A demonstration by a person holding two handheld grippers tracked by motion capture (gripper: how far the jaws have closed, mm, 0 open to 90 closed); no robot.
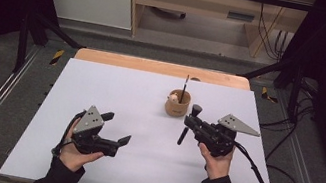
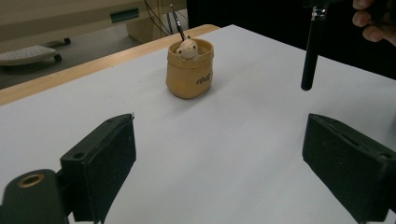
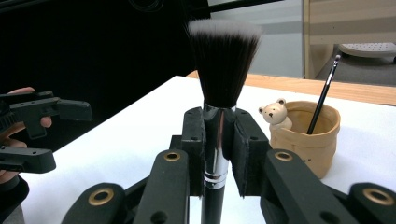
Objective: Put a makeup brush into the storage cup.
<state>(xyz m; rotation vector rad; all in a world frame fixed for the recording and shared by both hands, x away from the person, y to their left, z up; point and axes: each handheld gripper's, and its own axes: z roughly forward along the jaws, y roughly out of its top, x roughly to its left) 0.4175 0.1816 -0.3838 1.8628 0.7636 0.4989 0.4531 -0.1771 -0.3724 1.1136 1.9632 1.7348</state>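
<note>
A tan pot [image 1: 176, 105] holds a thin brush [image 1: 184, 87] and bear figure [image 2: 187, 48].

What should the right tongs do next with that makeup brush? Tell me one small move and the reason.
Probably carry the makeup brush over the tan cup and lower it handle first. The right tongs are shut on its ferrule, bristles up, with the handle hanging clear above the table. The cup stands close beside it and already holds a thin brush, while the left tongs are open and hold nothing.
</note>
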